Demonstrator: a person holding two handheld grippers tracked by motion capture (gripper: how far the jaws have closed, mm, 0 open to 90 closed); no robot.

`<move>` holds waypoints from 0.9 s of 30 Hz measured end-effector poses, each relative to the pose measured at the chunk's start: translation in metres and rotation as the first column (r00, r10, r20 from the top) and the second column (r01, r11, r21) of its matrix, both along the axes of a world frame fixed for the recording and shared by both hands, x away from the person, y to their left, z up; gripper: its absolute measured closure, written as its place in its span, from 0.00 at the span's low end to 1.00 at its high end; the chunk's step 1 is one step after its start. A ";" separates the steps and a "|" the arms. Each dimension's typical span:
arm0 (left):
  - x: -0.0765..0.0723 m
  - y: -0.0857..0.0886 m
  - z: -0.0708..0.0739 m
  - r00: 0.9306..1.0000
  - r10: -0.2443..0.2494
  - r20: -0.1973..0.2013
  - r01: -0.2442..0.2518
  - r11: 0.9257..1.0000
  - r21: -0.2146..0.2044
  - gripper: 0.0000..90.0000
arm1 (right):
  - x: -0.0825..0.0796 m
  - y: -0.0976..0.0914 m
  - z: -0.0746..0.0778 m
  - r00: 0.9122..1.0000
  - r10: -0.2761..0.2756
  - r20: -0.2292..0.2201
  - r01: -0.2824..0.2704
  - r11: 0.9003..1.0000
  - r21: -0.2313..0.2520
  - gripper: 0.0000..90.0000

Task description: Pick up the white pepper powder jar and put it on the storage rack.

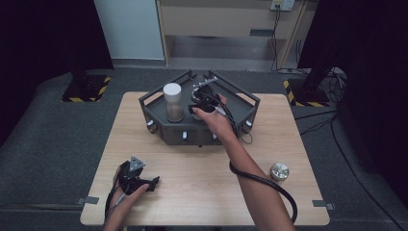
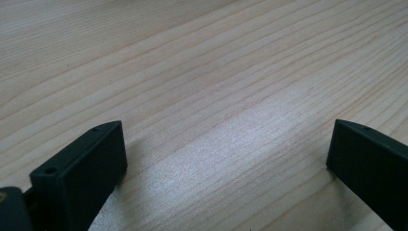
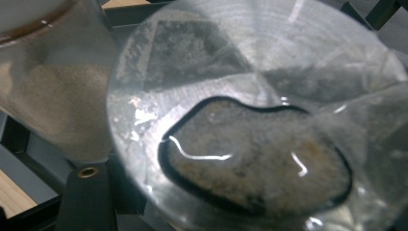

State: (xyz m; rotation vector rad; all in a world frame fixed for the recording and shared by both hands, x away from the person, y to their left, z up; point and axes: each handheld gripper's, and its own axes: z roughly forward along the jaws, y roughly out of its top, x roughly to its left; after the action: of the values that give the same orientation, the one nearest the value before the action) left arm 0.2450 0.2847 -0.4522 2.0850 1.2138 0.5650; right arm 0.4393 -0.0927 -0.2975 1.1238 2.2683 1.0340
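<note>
Clear jar clamped between right fingers (tilted).

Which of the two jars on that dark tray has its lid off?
The clear jar gripped by the right gripper's fingers: its mouth is open. The other sand-filled jar beside it wears a white cap.

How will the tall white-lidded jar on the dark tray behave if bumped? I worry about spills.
The jar is tall and narrow and stands upright, so a knock near its lid would probably tip it. The sandy fill sits low, which likely steadies it. Its lid looks closed, so spilling seems unlikely. The right gripper works close beside it on the tray.
</note>
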 end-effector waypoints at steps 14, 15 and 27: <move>0.000 0.000 0.000 1.000 0.000 0.000 0.000 1.000 0.000 0.00 | 0.000 -0.003 -0.007 1.000 -0.010 0.003 0.010 1.000 0.024 0.34; 0.000 0.000 0.000 1.000 0.000 0.000 0.000 1.000 0.000 0.00 | -0.001 -0.004 -0.008 1.000 -0.011 0.006 0.010 1.000 0.028 0.34; 0.000 0.000 0.000 1.000 0.000 0.000 0.000 1.000 0.000 0.00 | -0.004 -0.006 -0.013 1.000 -0.020 0.015 0.020 0.999 0.049 0.34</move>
State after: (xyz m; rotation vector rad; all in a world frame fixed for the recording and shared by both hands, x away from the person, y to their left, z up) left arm 0.2450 0.2847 -0.4523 2.0845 1.2142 0.5650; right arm 0.4357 -0.0982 -0.3104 1.1516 2.2266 1.0917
